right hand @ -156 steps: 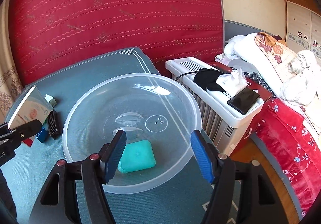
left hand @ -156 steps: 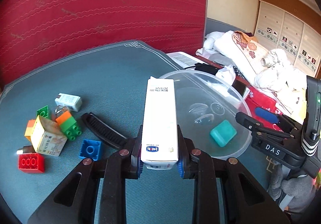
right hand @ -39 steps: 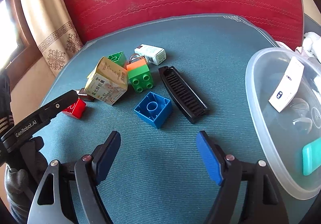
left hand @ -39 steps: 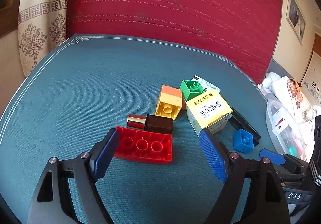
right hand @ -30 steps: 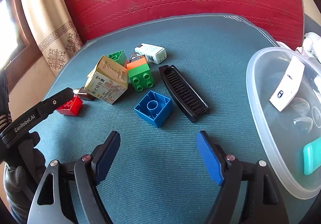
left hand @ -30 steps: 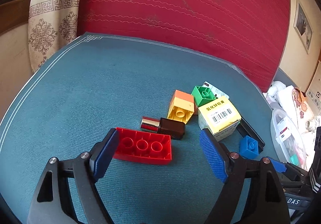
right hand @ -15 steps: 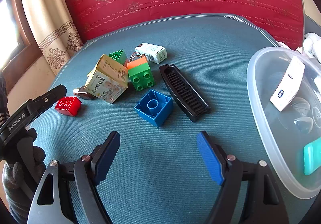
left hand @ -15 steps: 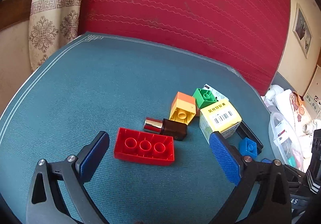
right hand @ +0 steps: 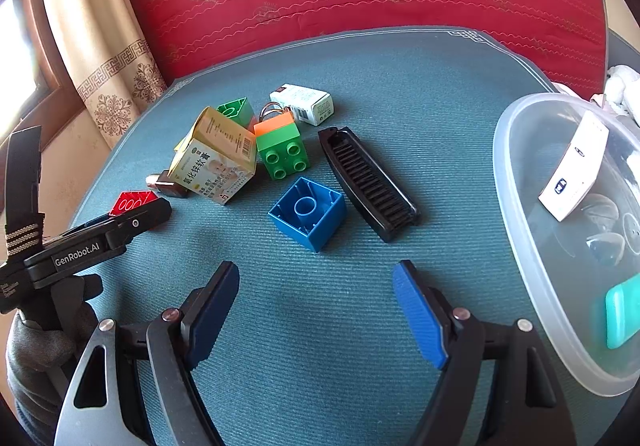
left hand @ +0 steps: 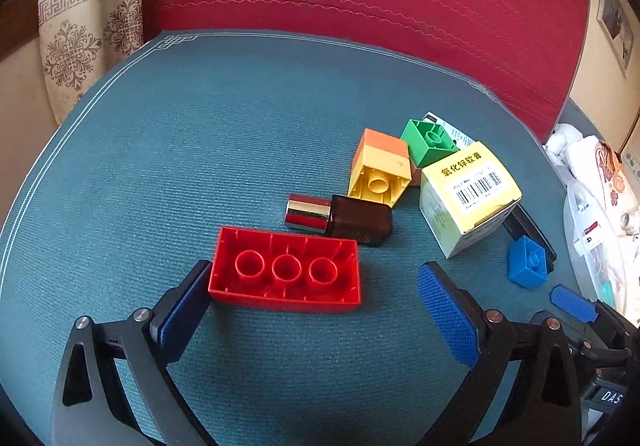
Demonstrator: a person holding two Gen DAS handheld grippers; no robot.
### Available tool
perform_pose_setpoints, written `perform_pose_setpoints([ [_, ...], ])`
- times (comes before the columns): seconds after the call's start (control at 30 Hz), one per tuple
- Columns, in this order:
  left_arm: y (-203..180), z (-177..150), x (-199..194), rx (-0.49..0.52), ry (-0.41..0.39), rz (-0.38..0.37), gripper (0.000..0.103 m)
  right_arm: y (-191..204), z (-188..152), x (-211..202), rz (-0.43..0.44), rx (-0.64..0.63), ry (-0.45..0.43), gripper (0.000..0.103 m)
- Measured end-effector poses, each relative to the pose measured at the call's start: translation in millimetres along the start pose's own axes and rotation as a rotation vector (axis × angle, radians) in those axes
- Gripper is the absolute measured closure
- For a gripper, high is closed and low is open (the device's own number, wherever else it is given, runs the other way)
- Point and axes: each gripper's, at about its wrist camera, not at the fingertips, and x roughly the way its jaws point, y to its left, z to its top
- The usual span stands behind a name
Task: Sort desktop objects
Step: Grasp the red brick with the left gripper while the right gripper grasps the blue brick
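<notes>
Red brick [left hand: 285,271] hollow-side up between your closing left claw [left hand: 312,302], pads not pressing yet; right claw [right hand: 316,306] open, empty, parked near bowl [right hand: 520,230].

We see both views bright with warm daylight, which enters from a window [right hand: 14,58] at the left edge of the right wrist view and blows out white there. Short soft shadows fall beside the blocks. A metal cap [left hand: 308,213] glints. Fisheye bending curves the desk [left hand: 200,134] edges, and dark corners vignette both sharp pictures.
</notes>
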Motion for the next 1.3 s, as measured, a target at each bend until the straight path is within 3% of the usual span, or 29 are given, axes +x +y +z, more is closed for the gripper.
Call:
perform_pose_setpoints([
  [0.07, 4.0, 0.1, -2.3, -0.018, -0.015, 0.009, 0.022, -0.2, 0.2, -0.2, 0.002, 0.002, 0.002, 0.021],
  [0.13, 8.6, 1.4, -3.1, -0.038, -0.029, 0.016, 0.033, -1.3, 0.9, -0.8, 0.009, 0.012, 0.006, 0.021],
  [0.3, 4.2, -1.0, -8.2, -0.021, -0.054, 0.022, 0.033, -8.3, 4.9, -2.5, 0.053, 0.087, 0.018, 0.022],
  [0.5, -1.3, -3.8, -19.4, -0.005, -0.108, 0.059, 0.033, -5.2, 11.3, 0.3, 0.06, 0.113, 0.028, 0.037],
  [0.7, 5.5, -2.4, -19.7, -0.037, -0.108, 0.059, 0.033, 9.6, 20.5, 13.0, 0.003, 0.06, 0.032, 0.043],
  [1.03, 4.7, -2.8, -20.4, -0.032, -0.106, 0.066, 0.033, 33.1, 30.8, 40.4, -0.198, -0.088, 0.002, 0.054],
  [1.1, 3.8, -3.3, -20.7, -0.03, -0.106, 0.068, 0.033, 34.3, 29.8, 39.9, -0.207, -0.1, -0.005, 0.064],
  [1.3, 1.5, -4.5, -24.2, -0.014, -0.12, 0.078, 0.033, 29.6, 23.9, 32.1, -0.197, -0.099, -0.011, 0.064],
])
